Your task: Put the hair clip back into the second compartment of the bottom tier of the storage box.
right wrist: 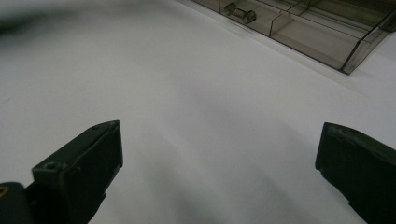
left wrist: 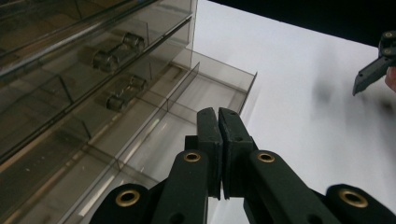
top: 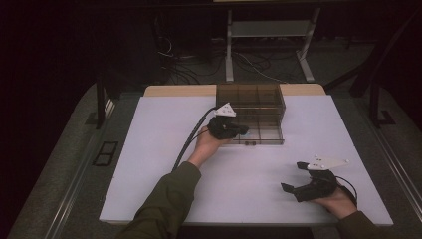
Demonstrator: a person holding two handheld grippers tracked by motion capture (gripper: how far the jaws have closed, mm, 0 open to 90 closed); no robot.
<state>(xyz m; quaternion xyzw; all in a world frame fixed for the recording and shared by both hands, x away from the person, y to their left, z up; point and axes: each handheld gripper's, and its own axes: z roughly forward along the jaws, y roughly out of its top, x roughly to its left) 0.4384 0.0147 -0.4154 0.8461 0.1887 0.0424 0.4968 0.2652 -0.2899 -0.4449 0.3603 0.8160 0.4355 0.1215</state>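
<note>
A smoked clear plastic drawer cabinet [top: 251, 102] stands at the far middle of the white counter [top: 149, 164], and everything else is placed from it. Its lowest drawer [top: 263, 134] is pulled out toward the person, so that its divided compartments lie open from above, and two small round knobs [top: 250, 143] sit on its front wall.

The left gripper [top: 245, 130] is at the cabinet's front left corner, reaching in over the pulled-out drawer from the left side. In the left gripper view its jaws stand pressed together with nothing between them, the left gripper [left wrist: 218, 114] hanging above the drawer's [left wrist: 205, 88] near compartments; whether the tips touch the plastic cannot be told. The closed drawers stacked above show their paired knobs [left wrist: 112, 53] to the left of the jaws. A black cable [top: 191, 137] trails from this gripper back along the forearm in its olive sleeve [top: 166, 199].

The right gripper [top: 293, 175] rests well apart from the cabinet, near the counter's front right edge, held low in the person's hand. Its jaws are spread wide with only bare counter between them; in the right gripper view the right gripper [right wrist: 219, 154] looks across the white surface toward the drawer's [right wrist: 317, 39] front, where one knob [right wrist: 240, 13] shows.
</note>
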